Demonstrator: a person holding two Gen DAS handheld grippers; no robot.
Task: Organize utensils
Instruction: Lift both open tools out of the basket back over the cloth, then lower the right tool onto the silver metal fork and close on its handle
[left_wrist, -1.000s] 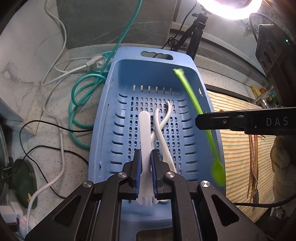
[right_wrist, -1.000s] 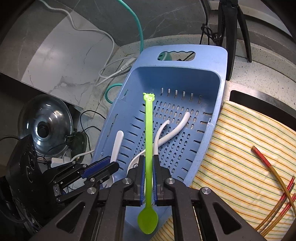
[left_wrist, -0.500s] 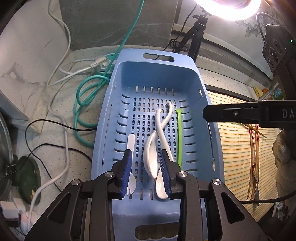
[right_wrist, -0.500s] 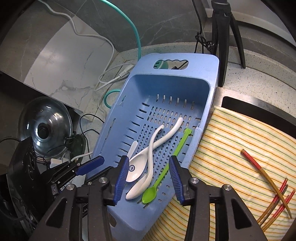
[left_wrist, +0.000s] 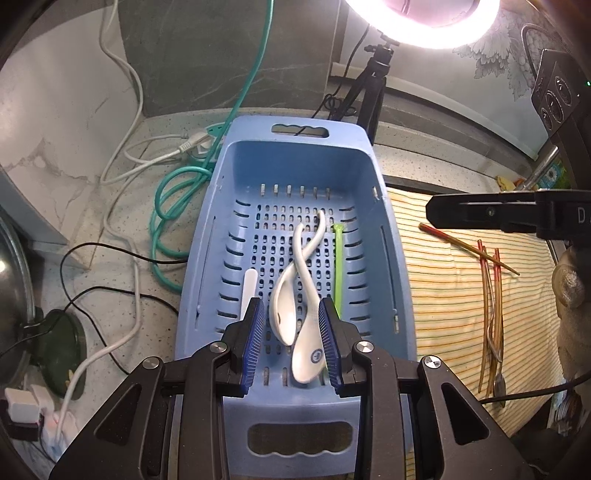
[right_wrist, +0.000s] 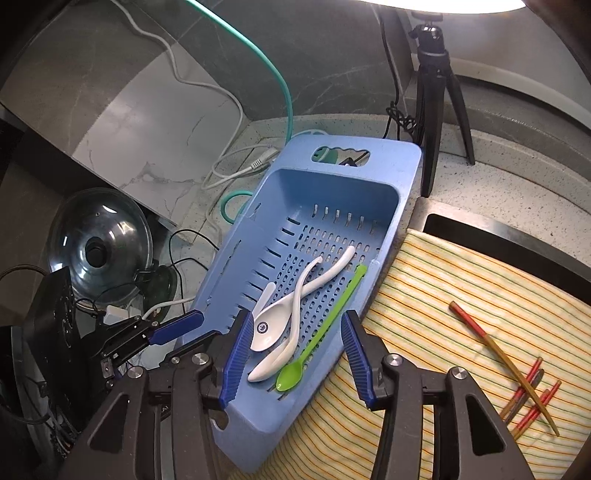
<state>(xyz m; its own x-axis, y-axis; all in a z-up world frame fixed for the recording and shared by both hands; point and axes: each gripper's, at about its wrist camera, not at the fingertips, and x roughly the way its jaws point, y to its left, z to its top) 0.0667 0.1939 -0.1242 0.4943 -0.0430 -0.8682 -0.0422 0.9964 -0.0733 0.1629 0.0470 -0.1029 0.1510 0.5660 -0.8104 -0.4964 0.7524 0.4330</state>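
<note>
- left wrist view: the blue basket (left_wrist: 391, 280) sits on the counter against the left edge of the striped cloth (left_wrist: 443, 295). on its slotted floor lie two white spoons (left_wrist: 295, 295), crossed at the handles, a green spoon (left_wrist: 338, 266) along the right wall, and a white fork (left_wrist: 248, 291) near the left wall.
- the left gripper (left_wrist: 291, 339) hangs above the near end of the basket, jaws parted and empty; the spoon bowls show between them but lie below, untouched.
- still on the cloth, toward its right edge: red-tipped chopsticks (left_wrist: 491, 295) and what looks like a metal utensil beside them, too thin to name.
- right wrist view: the right gripper (right_wrist: 295, 354) is above the near right corner of the basket, its jaws opening, nothing pressed between the pads; the green spoon lies free below on the basket floor.
- the chopsticks lie loose near the cloth's right edge, well apart from the basket.
- judgement: four pieces are stowed and the chopsticks and the thin piece are left, so the job looks past halfway.
</note>
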